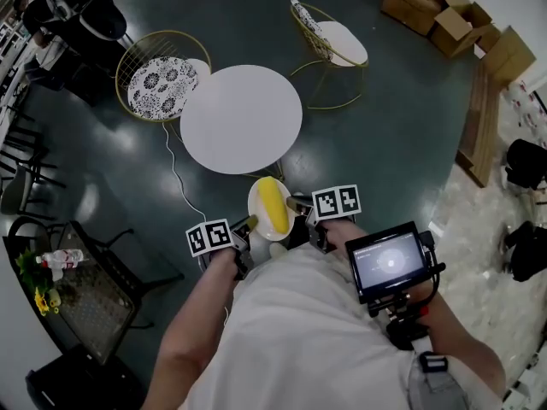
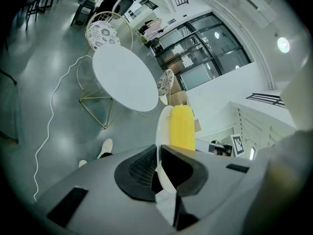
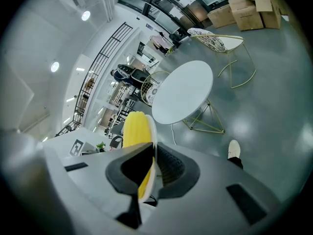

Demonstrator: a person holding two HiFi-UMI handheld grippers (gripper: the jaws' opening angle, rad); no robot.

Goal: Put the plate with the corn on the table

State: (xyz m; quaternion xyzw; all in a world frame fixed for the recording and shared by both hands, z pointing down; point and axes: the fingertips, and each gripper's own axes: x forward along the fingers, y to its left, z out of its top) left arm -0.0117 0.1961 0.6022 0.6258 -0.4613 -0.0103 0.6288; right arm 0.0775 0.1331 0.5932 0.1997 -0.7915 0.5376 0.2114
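Note:
A white plate (image 1: 260, 218) carrying a yellow corn cob (image 1: 273, 203) is held in the air between both grippers, just short of the round white table (image 1: 241, 118). My left gripper (image 1: 249, 223) is shut on the plate's left rim and my right gripper (image 1: 295, 203) is shut on its right rim. In the left gripper view the plate (image 2: 162, 131) stands edge-on in the jaws with the corn (image 2: 182, 127) beside it, and the table (image 2: 123, 78) lies ahead. The right gripper view shows the plate rim (image 3: 153, 136), the corn (image 3: 134, 129) and the table (image 3: 183, 92) beyond.
Two gold wire chairs (image 1: 164, 77) (image 1: 332, 43) flank the table. A white cable (image 1: 178, 176) runs across the dark floor. Cardboard boxes (image 1: 440, 15) sit at the far right, a black wire table with a plant (image 1: 79, 290) at the left.

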